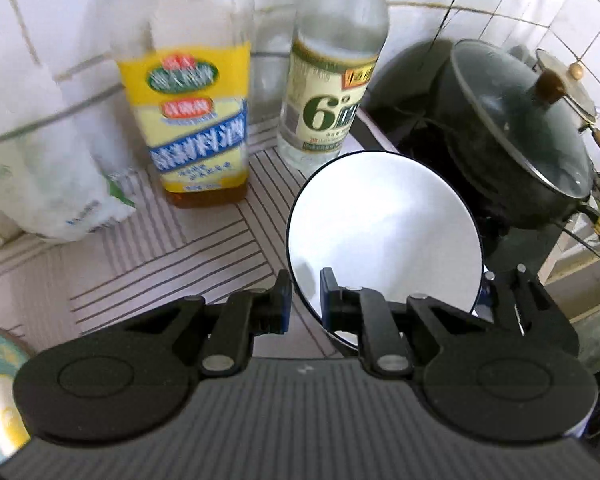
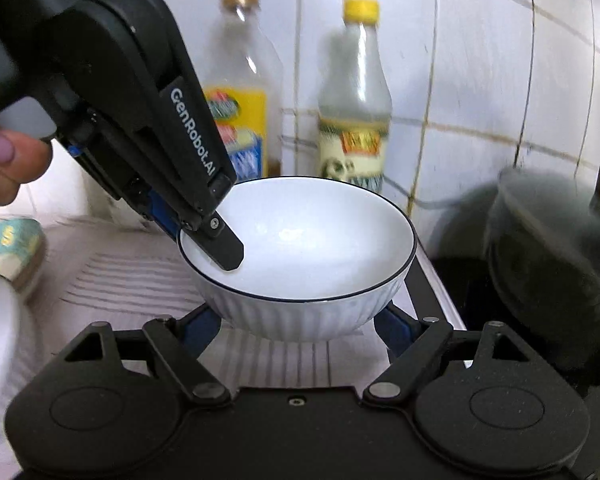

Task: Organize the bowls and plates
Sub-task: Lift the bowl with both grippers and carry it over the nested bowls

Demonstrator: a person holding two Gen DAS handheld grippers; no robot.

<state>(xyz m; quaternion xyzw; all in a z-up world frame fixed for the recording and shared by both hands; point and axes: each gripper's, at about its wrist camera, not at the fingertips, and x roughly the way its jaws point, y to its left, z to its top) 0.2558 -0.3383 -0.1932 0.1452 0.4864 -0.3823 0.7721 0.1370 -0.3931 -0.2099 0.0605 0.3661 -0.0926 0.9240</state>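
left gripper (image 1: 305, 300) pinches bowl (image 1: 384, 232) rim at 9 o'clock, over counter (image 1: 160, 256) | right gripper (image 2: 298, 330) wide, bowl apparently between fingers | left gripper marked "GenRobot.AI"; bottle (image 1: 328, 92) label "6°"

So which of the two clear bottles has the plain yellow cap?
The clear bottle with the pale green label, on the right; the yellow-labelled bottle has a gold cap.

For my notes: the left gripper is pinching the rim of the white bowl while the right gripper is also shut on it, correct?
Not quite. The left gripper does pinch the white bowl's rim, but the right gripper is open, its fingers either side of the bowl, as the right wrist view shows.
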